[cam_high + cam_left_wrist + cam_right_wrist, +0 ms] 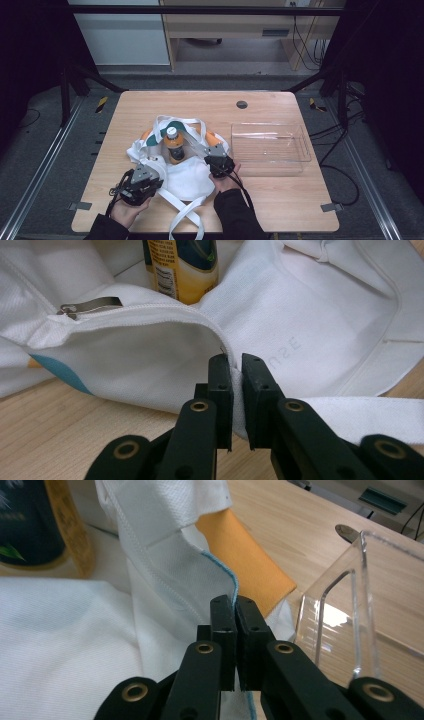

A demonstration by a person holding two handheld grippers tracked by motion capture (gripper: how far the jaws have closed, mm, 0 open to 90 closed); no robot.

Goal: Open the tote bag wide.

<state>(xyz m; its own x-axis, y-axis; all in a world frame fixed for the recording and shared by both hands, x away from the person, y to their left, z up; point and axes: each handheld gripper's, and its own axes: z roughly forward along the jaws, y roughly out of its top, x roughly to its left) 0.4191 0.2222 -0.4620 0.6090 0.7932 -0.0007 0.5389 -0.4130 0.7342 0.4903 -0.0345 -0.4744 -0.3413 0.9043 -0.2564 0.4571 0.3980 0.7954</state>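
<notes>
From the high view, a white bag (180, 172) lies mid-desk (280, 210) with a bottle (174, 145) standing in it. The left tongs (150, 172) grip its near-left edge, the right tongs (214, 159) its right edge, with a clear tray (270, 147) just to the right.

In the left gripper view, the left tongs (237, 370) pinch the bag's zippered rim (150, 310), the bottle (182, 267) beyond.

In the right gripper view, the right tongs (234, 607) are pressed together on a blue-stitched edge of the bag (165, 570), the tray (365, 605) just beside.
</notes>
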